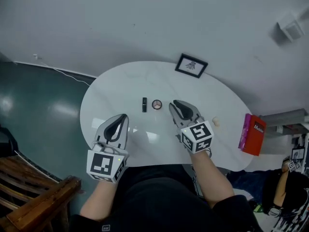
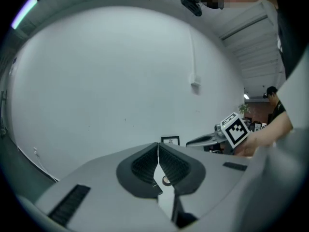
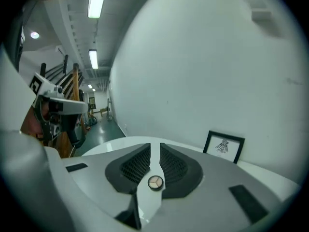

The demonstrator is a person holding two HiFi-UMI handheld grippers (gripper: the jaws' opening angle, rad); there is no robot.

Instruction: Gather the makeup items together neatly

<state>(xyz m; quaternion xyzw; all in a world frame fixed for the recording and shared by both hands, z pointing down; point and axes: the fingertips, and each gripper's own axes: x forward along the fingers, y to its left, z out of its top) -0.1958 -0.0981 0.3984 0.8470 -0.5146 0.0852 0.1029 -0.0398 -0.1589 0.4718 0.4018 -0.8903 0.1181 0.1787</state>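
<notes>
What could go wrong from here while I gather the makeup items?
The round compact lies flat on the glossy table, so it may slide when pinched. The black tube lies close beside it, and the right gripper could knock it aside. The red box sits at the table's edge and could fall.

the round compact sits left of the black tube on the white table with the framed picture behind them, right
Not quite: in the head view the round compact lies just right of the black tube, not left. Both do rest on the white table, with the framed picture behind them.
</notes>
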